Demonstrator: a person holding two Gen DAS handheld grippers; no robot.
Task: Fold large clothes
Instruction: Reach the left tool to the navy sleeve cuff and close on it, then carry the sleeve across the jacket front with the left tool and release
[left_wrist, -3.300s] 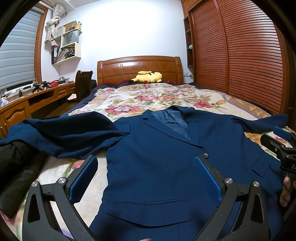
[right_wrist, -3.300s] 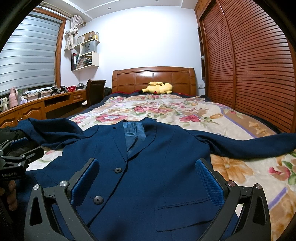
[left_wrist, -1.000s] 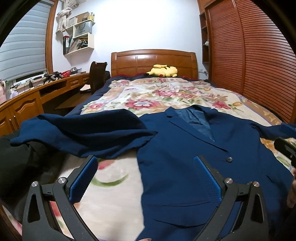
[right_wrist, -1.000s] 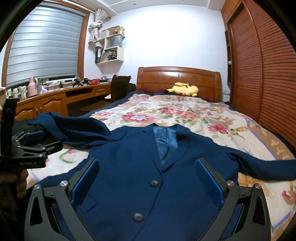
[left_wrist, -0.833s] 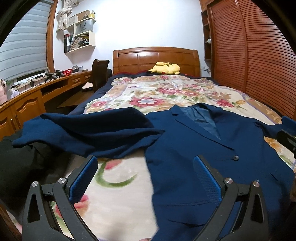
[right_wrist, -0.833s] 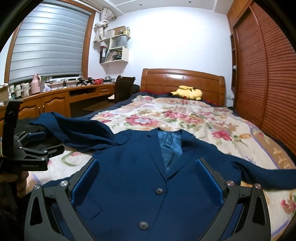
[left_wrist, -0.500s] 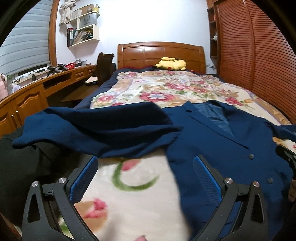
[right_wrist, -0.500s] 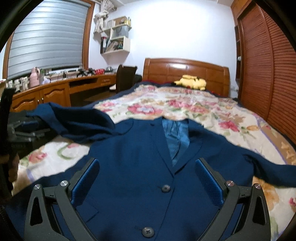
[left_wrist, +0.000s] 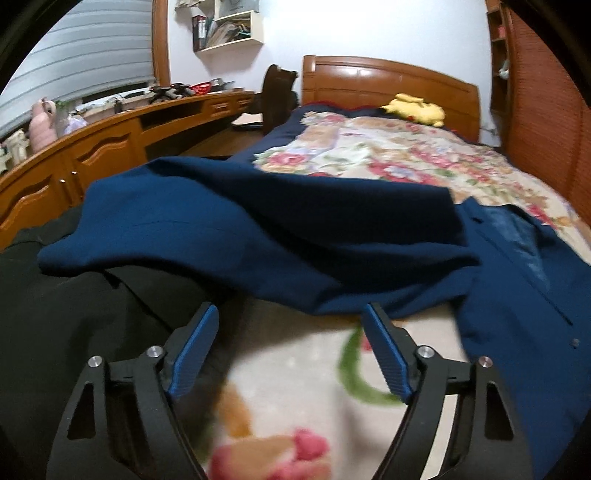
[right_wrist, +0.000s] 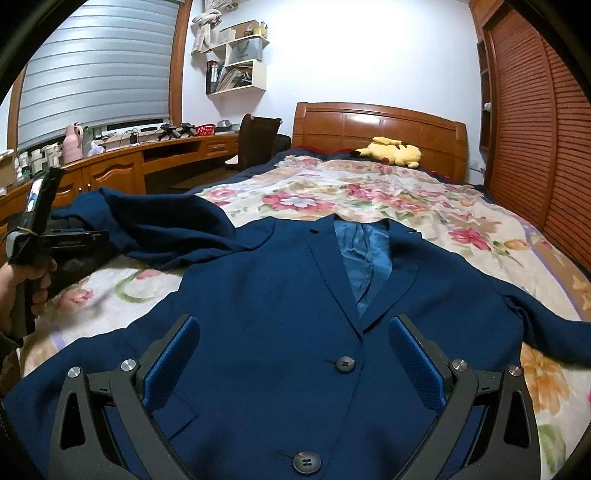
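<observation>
Navy blue suit jacket (right_wrist: 280, 332): laid front-up across the foot end of the bed with the floral cream bedspread (right_wrist: 369, 199), buttoned, one sleeve (left_wrist: 258, 236) bunched at the bed's left edge.

Left claw (left_wrist: 291, 317): closing, nothing between its pads, poised just short of that sleeve.

Right claw (right_wrist: 295, 332): spread wide, empty, above the jacket's chest.

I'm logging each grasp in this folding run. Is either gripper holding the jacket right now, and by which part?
Nothing is held. The left gripper is closing just short of the jacket's sleeve, nothing between its jaws; the right gripper hangs open over the jacket.
</observation>
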